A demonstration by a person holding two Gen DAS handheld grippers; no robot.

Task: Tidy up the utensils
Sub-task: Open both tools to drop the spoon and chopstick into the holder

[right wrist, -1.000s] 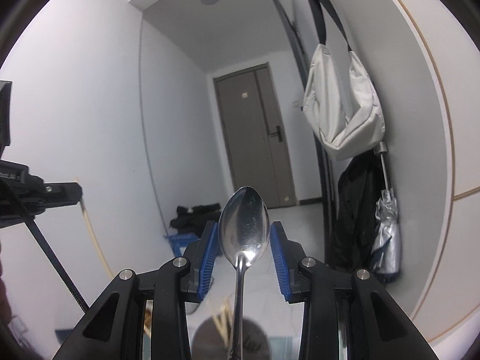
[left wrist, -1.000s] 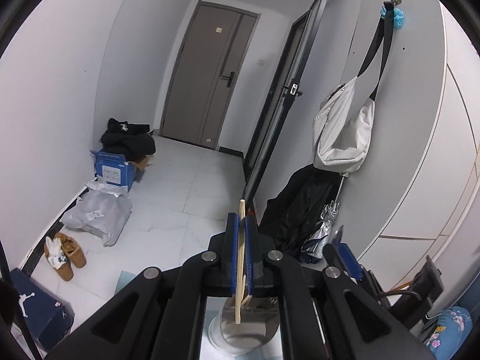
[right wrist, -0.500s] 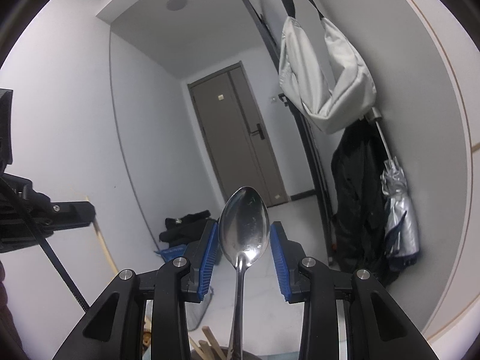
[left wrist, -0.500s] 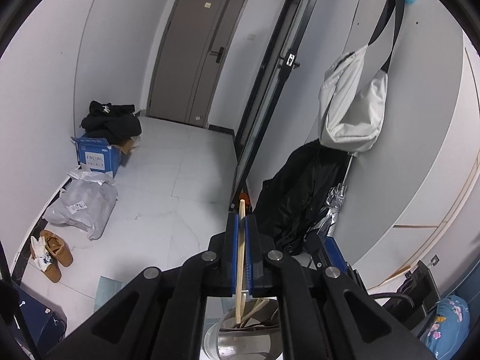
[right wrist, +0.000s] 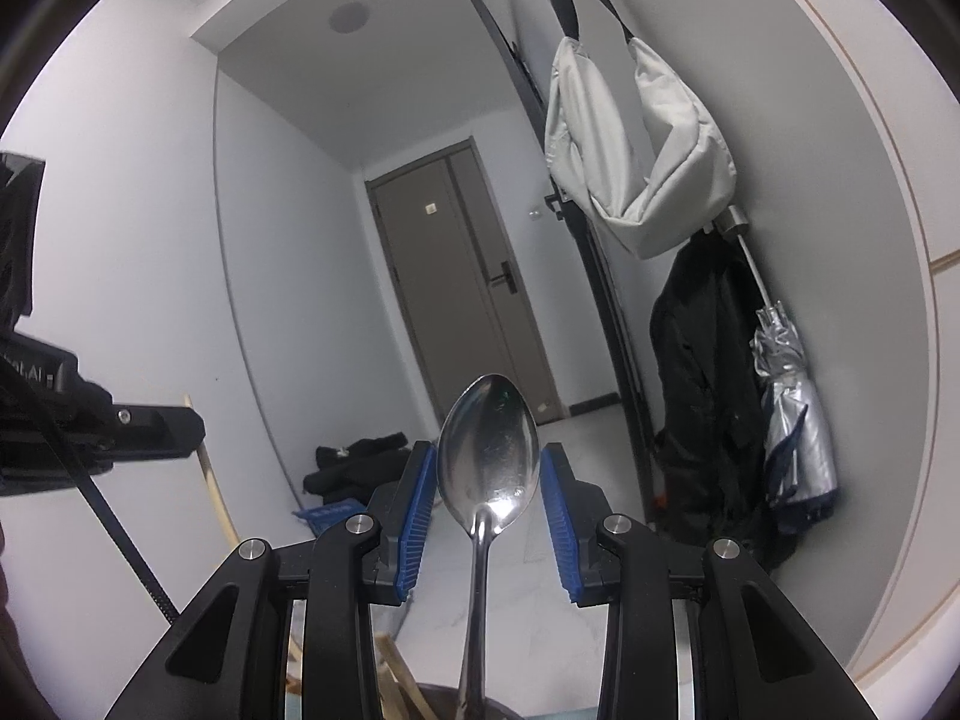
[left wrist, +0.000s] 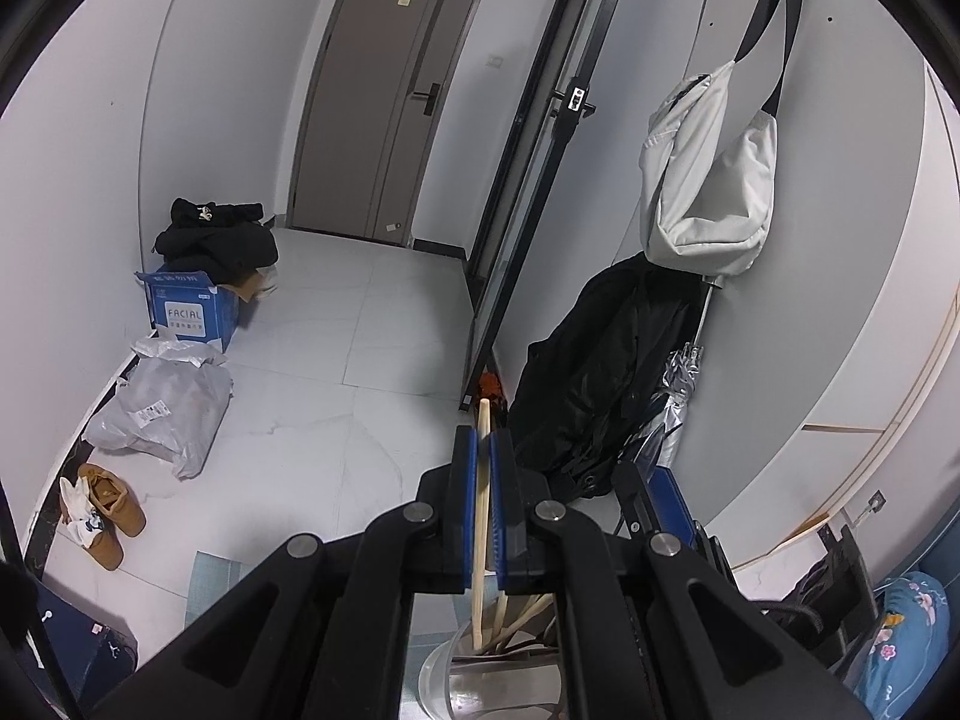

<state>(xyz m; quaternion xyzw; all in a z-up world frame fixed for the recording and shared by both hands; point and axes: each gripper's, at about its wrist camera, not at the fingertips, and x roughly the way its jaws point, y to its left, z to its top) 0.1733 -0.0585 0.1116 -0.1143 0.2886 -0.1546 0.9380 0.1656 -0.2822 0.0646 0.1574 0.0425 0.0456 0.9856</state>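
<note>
Currently left hand-held gripper [left wrist: 480,468] clamped on a pale wooden chopstick [left wrist: 480,510], lower end inside the round steel utensil cup [left wrist: 441,669] at 6 o'clock, likely for release. Right hand-held gripper [right wrist: 487,516] pads apart around an upright steel spoon [right wrist: 487,456]; handle runs down to the cup; whether it is gripped lower down is hidden. More wooden sticks [left wrist: 519,615] crowd the cup.

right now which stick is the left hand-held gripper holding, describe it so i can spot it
Start at the shiny metal cup at the bottom of the left wrist view, which holds several wooden utensils. The wooden chopstick rises straight up from it, pinched between the blue pads of the left hand-held gripper. Unlike its leaning neighbours, it stands upright, well above the pads.
</note>
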